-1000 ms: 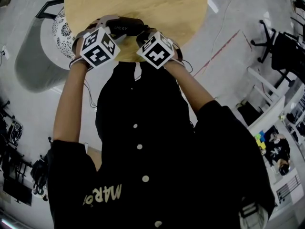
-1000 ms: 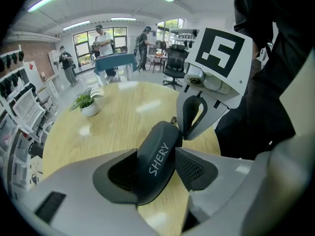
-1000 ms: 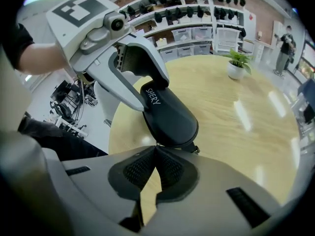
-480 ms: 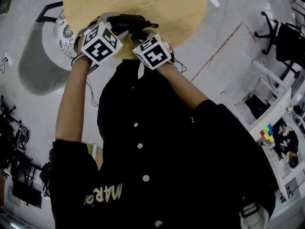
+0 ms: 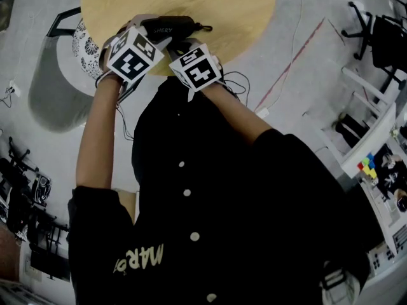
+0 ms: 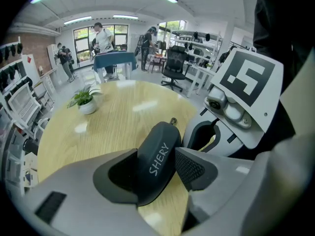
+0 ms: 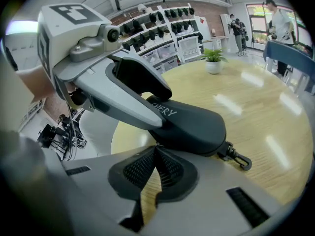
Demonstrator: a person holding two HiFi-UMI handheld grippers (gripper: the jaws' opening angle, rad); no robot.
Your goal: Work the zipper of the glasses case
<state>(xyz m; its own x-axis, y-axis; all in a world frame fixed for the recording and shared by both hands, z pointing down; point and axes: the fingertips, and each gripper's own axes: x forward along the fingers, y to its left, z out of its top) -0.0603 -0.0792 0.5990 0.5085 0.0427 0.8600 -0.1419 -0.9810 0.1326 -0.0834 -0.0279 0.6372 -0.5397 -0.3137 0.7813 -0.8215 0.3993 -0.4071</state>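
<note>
Glasses case (smooth, dark, oval) clamped in left tool; right tool closed.

The one word I can read clearly is "SHERY", in pale capitals on the dark glasses case. In the left gripper view it runs along the case's curved top. In the right gripper view the same word shows on the glasses case with its first letter partly covered. In the head view it is small but still legible on the glasses case.

The person's black button shirt has pale slanted lettering low on the front. I make out "MAR", and what follows is too unclear to tell.

One marker cube and the other marker cube carry black-and-white square code patterns, not letters.

Print on the papers at the room's edge is too small to read.
</note>
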